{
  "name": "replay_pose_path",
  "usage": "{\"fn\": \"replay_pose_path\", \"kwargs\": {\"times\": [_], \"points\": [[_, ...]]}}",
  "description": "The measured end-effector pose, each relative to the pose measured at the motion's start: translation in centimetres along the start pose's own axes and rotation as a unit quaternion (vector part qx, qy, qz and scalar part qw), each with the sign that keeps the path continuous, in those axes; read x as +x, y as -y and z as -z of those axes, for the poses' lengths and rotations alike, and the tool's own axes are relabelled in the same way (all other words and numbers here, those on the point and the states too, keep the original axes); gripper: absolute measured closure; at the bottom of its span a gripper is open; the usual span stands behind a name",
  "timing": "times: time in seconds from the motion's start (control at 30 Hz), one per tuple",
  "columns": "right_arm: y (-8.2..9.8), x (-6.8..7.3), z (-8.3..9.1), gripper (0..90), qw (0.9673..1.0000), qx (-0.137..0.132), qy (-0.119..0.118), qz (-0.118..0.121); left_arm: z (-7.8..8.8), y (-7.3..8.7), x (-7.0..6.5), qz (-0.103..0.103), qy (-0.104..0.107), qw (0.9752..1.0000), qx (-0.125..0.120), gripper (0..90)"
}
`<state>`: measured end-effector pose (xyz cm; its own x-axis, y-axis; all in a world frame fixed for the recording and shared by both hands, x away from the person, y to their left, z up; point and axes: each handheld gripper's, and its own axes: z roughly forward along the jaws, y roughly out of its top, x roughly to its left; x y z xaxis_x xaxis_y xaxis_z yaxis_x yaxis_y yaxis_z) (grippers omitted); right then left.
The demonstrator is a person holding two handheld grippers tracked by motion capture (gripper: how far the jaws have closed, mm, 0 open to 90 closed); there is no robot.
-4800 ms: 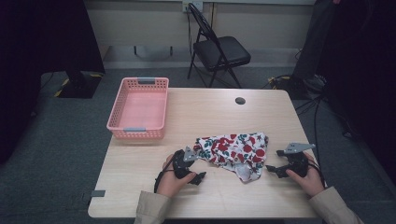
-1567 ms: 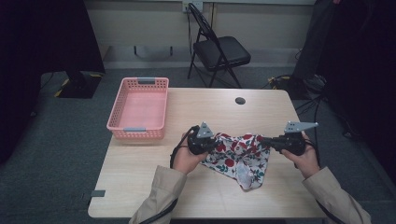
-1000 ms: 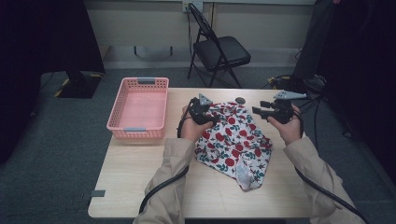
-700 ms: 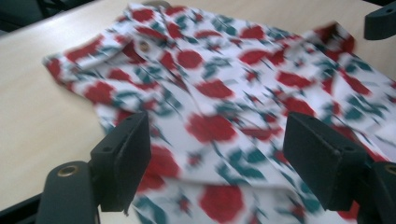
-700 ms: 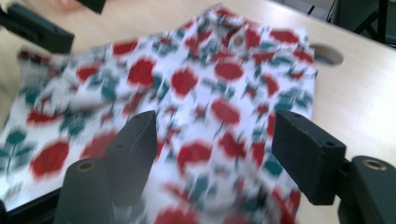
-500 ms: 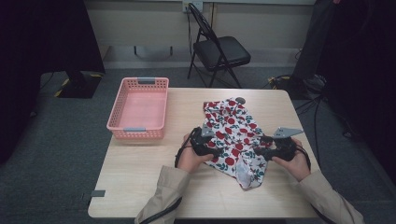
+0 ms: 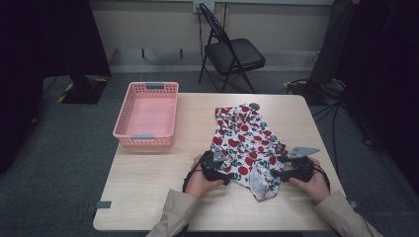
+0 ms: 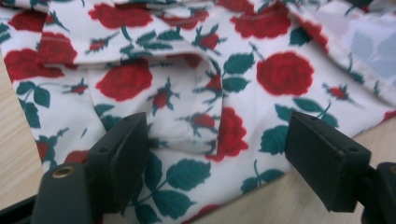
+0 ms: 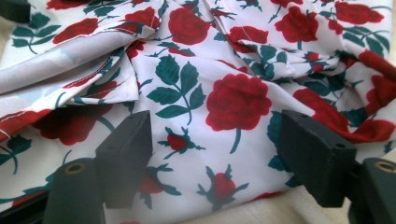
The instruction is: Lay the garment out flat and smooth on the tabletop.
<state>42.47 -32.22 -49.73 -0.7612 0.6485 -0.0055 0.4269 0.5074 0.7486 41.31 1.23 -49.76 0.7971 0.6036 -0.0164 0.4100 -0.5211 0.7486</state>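
Observation:
A white cloth printed with red roses lies stretched from the table's far middle toward its near edge, its near end rumpled. My left gripper rests at the cloth's near left edge and my right gripper at its near right edge. In the left gripper view the cloth lies under my left gripper, whose jaws stand wide apart. In the right gripper view the folded cloth runs beneath my right gripper, also wide. Both pairs of jaws have just been opening; no pad presses the fabric.
A pink plastic basket stands empty at the far left of the wooden table. A small dark round mark sits at the cloth's far end. A black folding chair stands beyond the table.
Both hands came back from the table's far side to its near edge and sank. The cloth, held up a second ago, now lies laid out flat and released.

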Motion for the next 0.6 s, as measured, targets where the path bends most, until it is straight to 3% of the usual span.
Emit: {"fn": "replay_pose_path", "kwargs": {"times": [0.2, 0.6], "points": [[0.07, 0.09, 0.08, 25.6, 1.0000, 0.001, 0.001, -0.003, -0.09, 0.08, -0.13, -0.007, 0.001, 1.0000, 0.001, 16.2], [0.04, 0.22, 0.02, 25.3, 1.0000, 0.000, 0.005, -0.005, -0.08, 0.12, -0.01, -0.006, 0.006, 1.0000, 0.001, 15.8]]}}
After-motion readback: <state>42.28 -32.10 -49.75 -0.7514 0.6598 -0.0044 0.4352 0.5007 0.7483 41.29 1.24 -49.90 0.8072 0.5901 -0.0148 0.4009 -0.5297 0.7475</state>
